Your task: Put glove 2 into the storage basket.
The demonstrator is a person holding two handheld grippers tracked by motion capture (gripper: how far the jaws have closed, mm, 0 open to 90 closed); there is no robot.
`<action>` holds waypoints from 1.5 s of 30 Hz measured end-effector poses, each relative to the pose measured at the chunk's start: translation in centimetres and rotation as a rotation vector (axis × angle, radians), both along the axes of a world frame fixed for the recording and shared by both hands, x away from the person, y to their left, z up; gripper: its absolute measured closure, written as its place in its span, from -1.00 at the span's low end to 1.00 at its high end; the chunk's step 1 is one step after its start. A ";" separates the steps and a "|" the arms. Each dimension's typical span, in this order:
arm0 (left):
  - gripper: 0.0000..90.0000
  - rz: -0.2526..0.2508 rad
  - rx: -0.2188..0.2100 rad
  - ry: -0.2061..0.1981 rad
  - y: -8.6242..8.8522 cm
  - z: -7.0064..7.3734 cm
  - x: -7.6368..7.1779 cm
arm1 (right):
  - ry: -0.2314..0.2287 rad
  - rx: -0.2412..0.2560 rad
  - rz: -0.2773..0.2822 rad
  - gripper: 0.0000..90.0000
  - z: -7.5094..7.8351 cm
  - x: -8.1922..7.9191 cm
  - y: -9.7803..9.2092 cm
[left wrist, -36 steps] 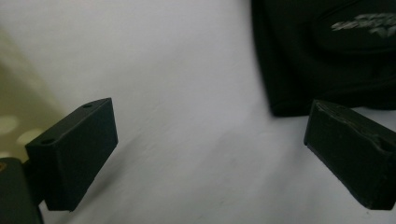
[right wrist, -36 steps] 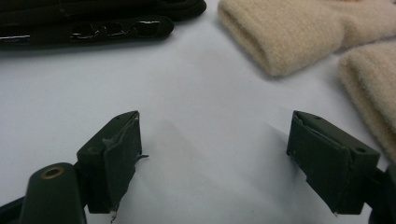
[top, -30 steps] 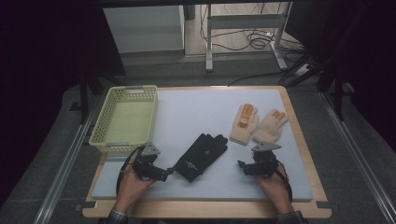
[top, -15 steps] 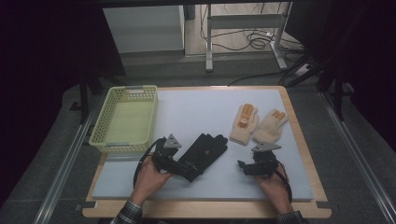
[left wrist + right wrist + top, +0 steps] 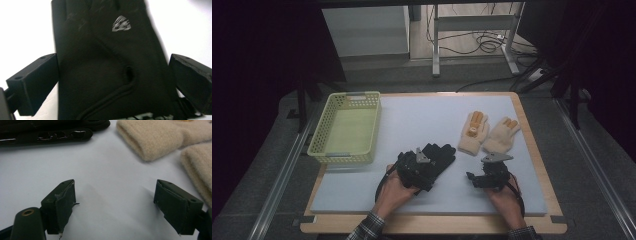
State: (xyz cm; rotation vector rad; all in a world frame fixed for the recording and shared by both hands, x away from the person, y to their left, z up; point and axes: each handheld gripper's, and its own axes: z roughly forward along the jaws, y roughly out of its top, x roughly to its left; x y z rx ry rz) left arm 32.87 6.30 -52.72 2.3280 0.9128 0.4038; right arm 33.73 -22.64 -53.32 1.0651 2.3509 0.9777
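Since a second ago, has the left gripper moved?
Yes. The left gripper went right, away from the basket, and now sits over the black glove, jaws open around its cuff.

In the high view, the left gripper [image 5: 424,167] covers the lower part of the black glove [image 5: 439,154], so the cuff is hidden. In the left gripper view, the glove [image 5: 110,65] is cut off at the top and bottom edges; its fingertips and cuff are out of frame, and the grey logo [image 5: 121,23] is too blurred to read. In the right gripper view, the two beige gloves [image 5: 160,137] are cut off at the top and right edges, and the black glove [image 5: 50,130] at the upper left edge.
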 end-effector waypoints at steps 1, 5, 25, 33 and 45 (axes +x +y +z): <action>-1.00 0.001 -0.003 0.007 0.2 -0.3 0.2 | 0.001 0.000 -0.001 -0.61 0.0 0.0 0.0; -1.00 0.015 -0.032 0.027 1.1 -1.0 1.0 | 0.000 0.000 0.000 -0.61 0.0 0.0 0.0; 0.31 -0.037 -0.027 0.060 0.6 0.2 -0.1 | -0.001 -0.001 0.000 -0.61 0.0 0.0 0.0; 0.47 -0.039 -0.071 0.077 1.3 0.8 0.6 | -0.001 -0.001 0.000 -0.61 0.0 0.0 0.0; 0.45 0.039 -0.090 0.053 2.8 4.1 2.7 | 0.000 -0.001 -0.001 -0.61 0.0 0.0 0.0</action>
